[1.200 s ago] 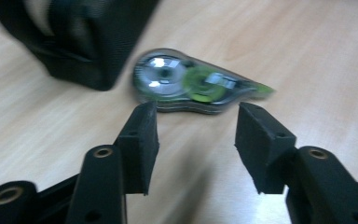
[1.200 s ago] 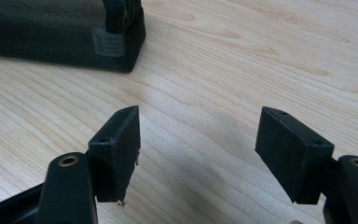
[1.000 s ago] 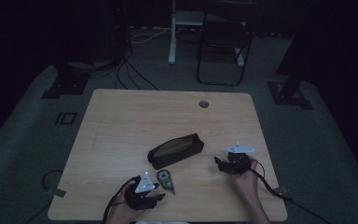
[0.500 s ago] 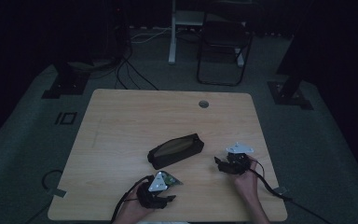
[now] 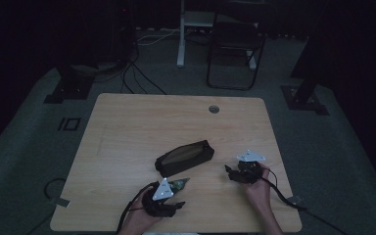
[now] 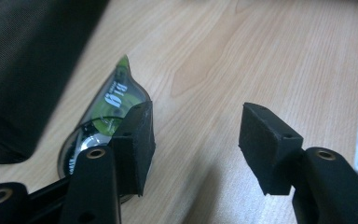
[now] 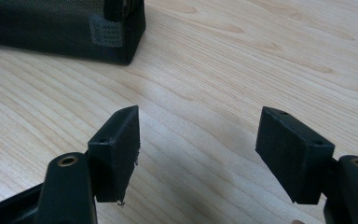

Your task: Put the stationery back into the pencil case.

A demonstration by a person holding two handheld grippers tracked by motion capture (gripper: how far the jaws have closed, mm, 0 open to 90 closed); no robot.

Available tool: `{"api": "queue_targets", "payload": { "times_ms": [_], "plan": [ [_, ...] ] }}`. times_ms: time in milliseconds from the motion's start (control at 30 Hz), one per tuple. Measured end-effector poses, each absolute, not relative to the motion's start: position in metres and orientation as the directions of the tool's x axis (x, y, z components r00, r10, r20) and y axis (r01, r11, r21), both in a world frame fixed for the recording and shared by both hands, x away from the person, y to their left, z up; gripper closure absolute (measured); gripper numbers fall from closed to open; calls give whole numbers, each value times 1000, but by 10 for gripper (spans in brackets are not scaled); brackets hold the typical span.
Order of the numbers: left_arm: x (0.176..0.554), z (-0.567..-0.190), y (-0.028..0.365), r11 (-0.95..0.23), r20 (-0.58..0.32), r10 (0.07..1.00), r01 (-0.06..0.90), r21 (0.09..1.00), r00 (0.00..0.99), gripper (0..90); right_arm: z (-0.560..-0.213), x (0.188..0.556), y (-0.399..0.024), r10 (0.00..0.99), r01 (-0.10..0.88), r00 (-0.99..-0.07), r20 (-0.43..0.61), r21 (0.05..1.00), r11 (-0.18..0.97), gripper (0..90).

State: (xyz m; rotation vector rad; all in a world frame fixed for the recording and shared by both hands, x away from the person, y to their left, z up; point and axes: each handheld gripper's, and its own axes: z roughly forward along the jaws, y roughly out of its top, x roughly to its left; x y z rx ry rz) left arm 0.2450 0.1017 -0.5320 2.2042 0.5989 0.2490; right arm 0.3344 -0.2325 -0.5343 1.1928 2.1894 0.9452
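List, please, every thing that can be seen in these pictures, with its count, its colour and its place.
table: one, light wood, in the middle of a dark room
hole in the table: one, round, near the far edge
pouch: one, black mesh, lying in the near half of the table
correction tape dispenser: one, clear with green inside, on the table near the pouch, beside and partly behind one jaw of the left hand-held gripper
chair: one, dark, on the floor beyond the table
cables: several, dark, on the grey floor beyond the table
left hand-held gripper: one, black, jaws just opened, nothing between them
right hand-held gripper: one, black, jaws apart over bare wood
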Motion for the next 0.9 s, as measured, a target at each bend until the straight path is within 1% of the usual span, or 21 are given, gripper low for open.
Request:
{"api": "queue_targets", "payload": {
  "times_ms": [100, 167, 200, 300, 400, 600, 700, 900],
  "plan": [
    [244, -531, 103, -542, -21, 503, 334, 771, 864, 429, -534, 335, -233, 856, 532, -511, -76, 755, 384, 302],
    [242, -525, 112, -519, 3, 536, 327, 790, 844, 397, -535, 335, -232, 856, 534, -513, -71, 754, 383, 302],
    [242, -525, 112, -519, 3, 536, 327, 790, 844, 392, -535, 335, -232, 855, 534, -513, -72, 753, 384, 302],
    [248, -524, 122, -490, 0, 586, 355, 796, 810, 373, -535, 335, -232, 854, 532, -515, -73, 753, 386, 302],
    [251, -524, 128, -479, 1, 611, 369, 797, 792, 356, -535, 335, -232, 854, 532, -515, -75, 754, 387, 302],
    [259, -531, 136, -478, -17, 631, 405, 779, 776, 340, -536, 336, -231, 852, 533, -518, -78, 749, 393, 302],
    [260, -532, 136, -482, -16, 629, 406, 776, 777, 335, -537, 336, -231, 852, 535, -518, -78, 748, 393, 302],
    [266, -539, 131, -490, -45, 616, 428, 759, 786, 327, -538, 336, -231, 849, 534, -522, -81, 746, 399, 301]
  ]
}}
